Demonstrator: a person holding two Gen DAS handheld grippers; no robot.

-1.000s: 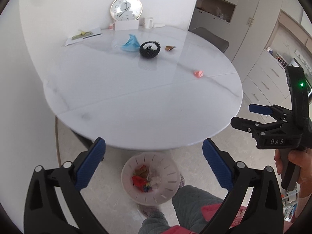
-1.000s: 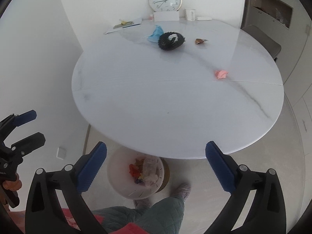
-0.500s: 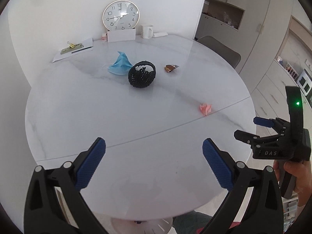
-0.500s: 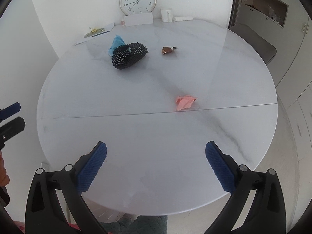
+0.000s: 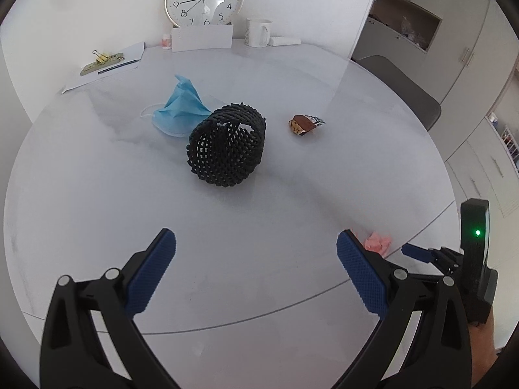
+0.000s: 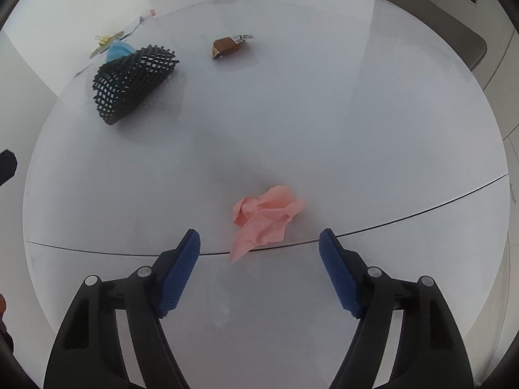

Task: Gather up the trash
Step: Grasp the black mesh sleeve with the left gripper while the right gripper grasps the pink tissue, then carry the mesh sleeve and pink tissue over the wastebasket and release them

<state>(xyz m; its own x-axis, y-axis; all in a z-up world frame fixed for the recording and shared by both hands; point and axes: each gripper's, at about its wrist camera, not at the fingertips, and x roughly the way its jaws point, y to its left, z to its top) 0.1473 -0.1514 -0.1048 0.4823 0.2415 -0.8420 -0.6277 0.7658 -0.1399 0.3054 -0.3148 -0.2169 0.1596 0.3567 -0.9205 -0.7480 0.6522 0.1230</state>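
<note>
My right tongs (image 6: 259, 246) sit over the white worktop (image 6: 356, 129) with the crumpled pink paper (image 6: 264, 217) lying just ahead, between the tips. The jaws have just been closing in, but the pads aren't touching it – nothing gripped. My left tongs (image 5: 256, 243) are spread wide and empty over bare worktop. Farther back there's a black mesh sleeve (image 5: 227, 146) resting against a blue face mask (image 5: 181, 110), with a snack wrapper (image 5: 305, 124) off beside them.
</note>
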